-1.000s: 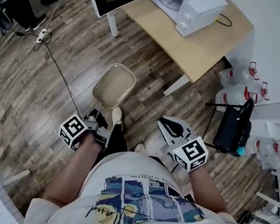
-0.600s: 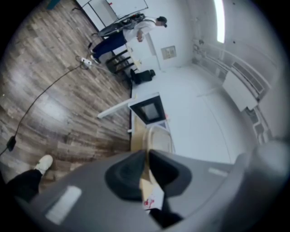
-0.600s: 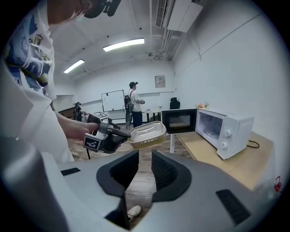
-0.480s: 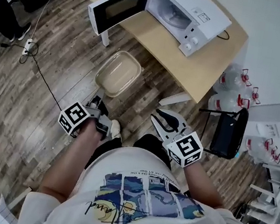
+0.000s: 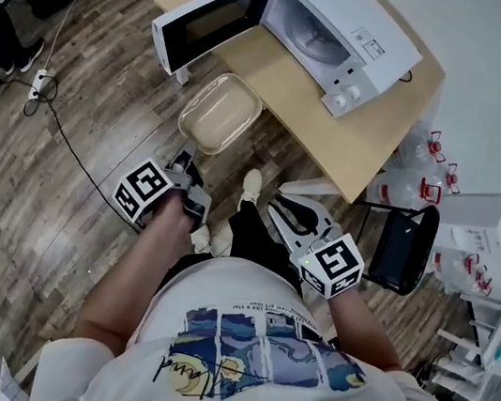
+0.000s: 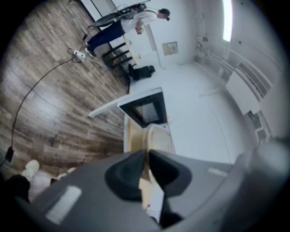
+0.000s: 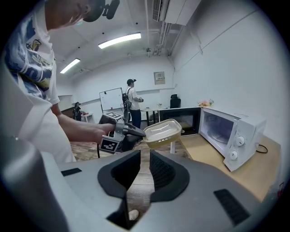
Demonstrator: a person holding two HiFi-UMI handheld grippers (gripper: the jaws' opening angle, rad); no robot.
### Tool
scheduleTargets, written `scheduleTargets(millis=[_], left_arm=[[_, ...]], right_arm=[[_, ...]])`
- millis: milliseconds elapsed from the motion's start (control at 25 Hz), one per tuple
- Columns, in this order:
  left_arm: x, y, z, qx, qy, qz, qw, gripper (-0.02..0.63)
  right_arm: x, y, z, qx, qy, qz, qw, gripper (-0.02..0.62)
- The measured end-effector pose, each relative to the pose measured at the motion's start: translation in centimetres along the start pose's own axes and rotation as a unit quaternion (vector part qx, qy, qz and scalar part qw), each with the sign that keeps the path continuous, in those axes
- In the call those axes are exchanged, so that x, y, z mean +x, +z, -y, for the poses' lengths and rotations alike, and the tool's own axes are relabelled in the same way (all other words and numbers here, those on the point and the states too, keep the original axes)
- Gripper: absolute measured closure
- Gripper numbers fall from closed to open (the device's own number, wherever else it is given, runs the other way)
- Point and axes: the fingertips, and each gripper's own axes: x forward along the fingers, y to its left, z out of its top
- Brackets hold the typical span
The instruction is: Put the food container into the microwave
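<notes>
Step in hand, by my judgement: carrying the food container [image 5: 220, 112] to the microwave [image 5: 346, 30], which stands on the table [image 5: 342, 139] with its door [image 5: 209, 21] swung wide open. The container is in the air over the floor, close to the table's near edge and in front of the open door, and not yet inside the oven. To do this well I should keep it level, since it is held by one rim only and hangs out in front of the jaws, where it could droop or twist. I should lift it clear of the table edge, bring it in past the door without striking it, set it flat on the turntable, and let go only once it rests there. Left gripper [image 5: 188, 160]: the jaws stand nearly together, pinching the container's near rim between the pads; the left gripper view shows that rim edge-on in the narrow gap. Right gripper [image 5: 289, 209]: its jaws are parted by a narrow gap with only floor showing between them. It holds and touches nothing and hangs well apart from the container, to its right.
</notes>
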Motion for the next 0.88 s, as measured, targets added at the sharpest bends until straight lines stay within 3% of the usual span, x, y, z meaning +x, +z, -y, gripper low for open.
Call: scheduleTargets(millis=[360,880], left_arm=[[10.6,2.1,3.1,0.030,0.017,0.003,0.9994,0.566],[27.7,1.9,6.5,0.055,0.039,-0.007,0.9977,0.566]], right_arm=[[3.2,3.1,9.0,-0.006,0.032,0.018,0.999,0.543],[2.0,5.2,23.0,0.013,0.027,0.038,0.999,0.543]])
